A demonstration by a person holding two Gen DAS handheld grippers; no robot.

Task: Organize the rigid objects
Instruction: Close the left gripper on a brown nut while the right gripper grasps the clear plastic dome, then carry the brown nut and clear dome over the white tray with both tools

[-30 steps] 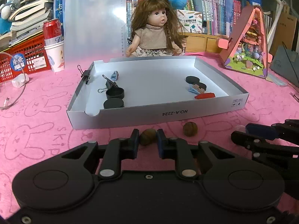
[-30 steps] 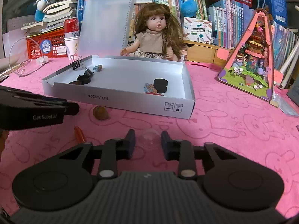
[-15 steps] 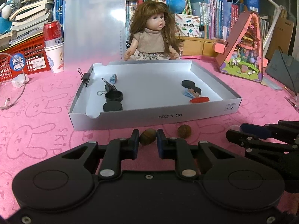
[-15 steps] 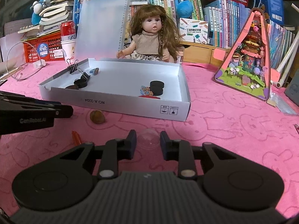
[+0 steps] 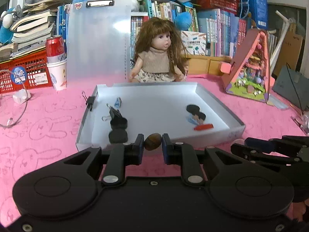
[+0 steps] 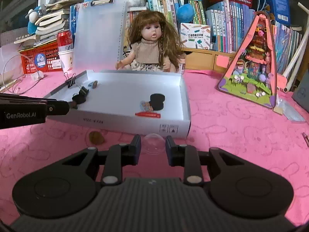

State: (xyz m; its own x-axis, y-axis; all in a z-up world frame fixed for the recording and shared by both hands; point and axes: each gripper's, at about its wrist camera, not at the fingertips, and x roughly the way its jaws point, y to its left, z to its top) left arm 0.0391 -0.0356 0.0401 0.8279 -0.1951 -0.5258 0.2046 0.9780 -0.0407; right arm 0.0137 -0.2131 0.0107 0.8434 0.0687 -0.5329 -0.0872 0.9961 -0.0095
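Brown nut (image 5: 153, 144), pinched in our left gripper (image 5: 153, 147), sits just short of the white tray (image 5: 222, 104) ahead, while our right gripper (image 6: 152, 145) clasps a clear dome (image 6: 154, 143).

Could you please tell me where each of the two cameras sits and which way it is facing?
Left wrist: on the left gripper, looking along its fingers at the white box; a brown nut is pinched between them, right gripper at the right edge.
Right wrist: on the right gripper, facing the box's near wall; a clear dome sits between its fingers.
Both show the doll.
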